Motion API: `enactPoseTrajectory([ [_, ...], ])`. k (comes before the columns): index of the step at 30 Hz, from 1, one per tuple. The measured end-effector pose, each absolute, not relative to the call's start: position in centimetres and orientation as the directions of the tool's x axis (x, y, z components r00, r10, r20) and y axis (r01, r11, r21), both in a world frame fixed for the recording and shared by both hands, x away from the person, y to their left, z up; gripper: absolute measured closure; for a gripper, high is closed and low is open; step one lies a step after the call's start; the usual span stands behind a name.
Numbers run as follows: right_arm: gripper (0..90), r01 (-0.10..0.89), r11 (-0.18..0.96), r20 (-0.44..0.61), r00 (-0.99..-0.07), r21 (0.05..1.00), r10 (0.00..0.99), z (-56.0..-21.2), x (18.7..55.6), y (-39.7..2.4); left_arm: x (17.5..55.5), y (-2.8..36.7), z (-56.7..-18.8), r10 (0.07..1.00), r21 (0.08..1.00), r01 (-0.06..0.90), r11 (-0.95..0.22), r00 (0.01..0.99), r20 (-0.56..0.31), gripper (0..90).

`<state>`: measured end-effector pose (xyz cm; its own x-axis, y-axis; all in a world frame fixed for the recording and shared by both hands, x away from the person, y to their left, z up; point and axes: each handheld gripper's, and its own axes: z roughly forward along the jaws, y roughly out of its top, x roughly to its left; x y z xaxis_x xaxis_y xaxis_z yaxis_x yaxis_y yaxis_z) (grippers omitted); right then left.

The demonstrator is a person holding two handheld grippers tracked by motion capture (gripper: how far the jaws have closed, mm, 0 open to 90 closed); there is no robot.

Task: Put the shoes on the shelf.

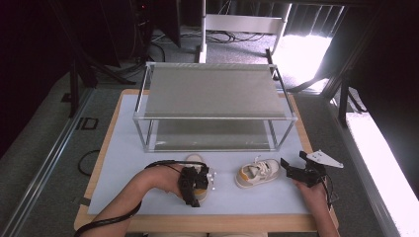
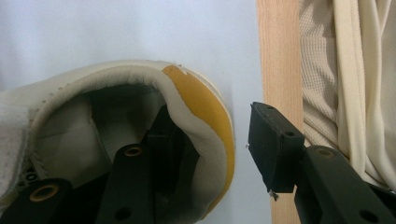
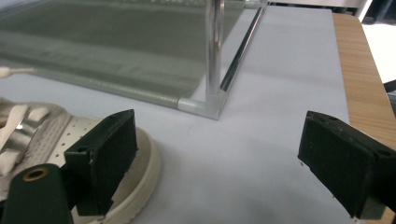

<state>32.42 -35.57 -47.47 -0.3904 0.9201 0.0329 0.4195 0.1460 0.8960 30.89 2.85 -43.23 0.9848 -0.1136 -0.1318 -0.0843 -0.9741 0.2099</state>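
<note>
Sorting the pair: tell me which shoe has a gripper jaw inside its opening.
The left shoe, under the left gripper: one jaw sits inside its heel opening. The right shoe only lies beside the right gripper.

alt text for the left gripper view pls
The left gripper straddles the heel of a cream shoe with a mustard heel patch: one jaw inside the opening, the other outside, apart from it. The shoe sits on a white mat near the table's wooden edge.

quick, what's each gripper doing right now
left gripper: open, one jaw inside the heel of the left shoe, the other outside it, not pressing.
right gripper: open, holding nothing, beside the right shoe.
</note>
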Motion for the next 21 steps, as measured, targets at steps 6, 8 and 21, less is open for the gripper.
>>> enactPoseTrajectory([
  [6,12.6,0.439,0.171,0.007,-0.375,0.882,0.927,-44.0,31.8,-34.1,30.8,2.8,-43.2,-0.105,0.187,-0.078,-0.979,0.984,-0.141,54.7],
  [8,16.8,0.454,0.191,0.014,-0.410,0.870,0.912,-42.8,31.6,-33.5,30.8,2.8,-43.2,-0.105,0.190,-0.077,-0.979,0.984,-0.141,54.7],
  [21,35.1,0.616,0.257,0.105,-0.489,0.745,0.866,-37.9,29.9,-28.1,31.0,2.7,-43.2,-0.114,0.200,-0.082,-0.976,0.982,-0.151,54.7],
])
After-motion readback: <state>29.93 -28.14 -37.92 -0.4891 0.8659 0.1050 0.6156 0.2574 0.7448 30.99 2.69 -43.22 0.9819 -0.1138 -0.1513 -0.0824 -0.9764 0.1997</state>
